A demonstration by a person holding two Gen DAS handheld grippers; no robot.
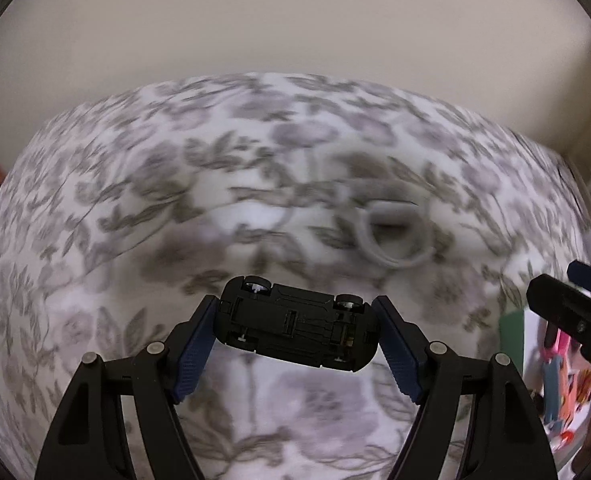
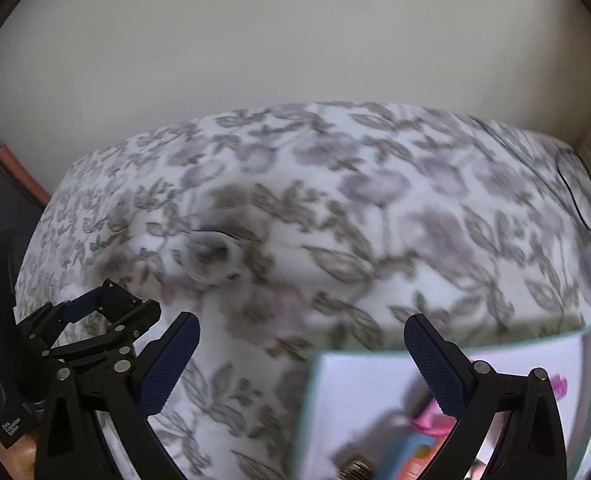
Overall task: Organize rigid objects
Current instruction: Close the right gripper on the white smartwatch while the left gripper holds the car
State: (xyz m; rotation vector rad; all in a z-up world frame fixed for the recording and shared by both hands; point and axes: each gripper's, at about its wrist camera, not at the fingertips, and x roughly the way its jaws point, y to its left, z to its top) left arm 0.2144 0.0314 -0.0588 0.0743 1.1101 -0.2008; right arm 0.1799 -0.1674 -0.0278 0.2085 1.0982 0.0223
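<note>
The left gripper clamps a black toy car, underside facing the camera, above the floral cloth. The right gripper is spread wide with nothing in it, over a white box; a grey ring lies on the cloth

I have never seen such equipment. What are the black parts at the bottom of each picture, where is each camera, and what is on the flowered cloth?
Each picture comes from a camera mounted on a hand-held gripper, looking forward along its two fingers; no robot is involved.

In the left wrist view, the left gripper is shut on a black toy car, held with its underside toward the camera. Beyond it, a grey ring lies on the flowered cloth.

In the right wrist view, the right gripper is open and holds nothing. Below it is a tray with colourful items, too blurred to name.
</note>
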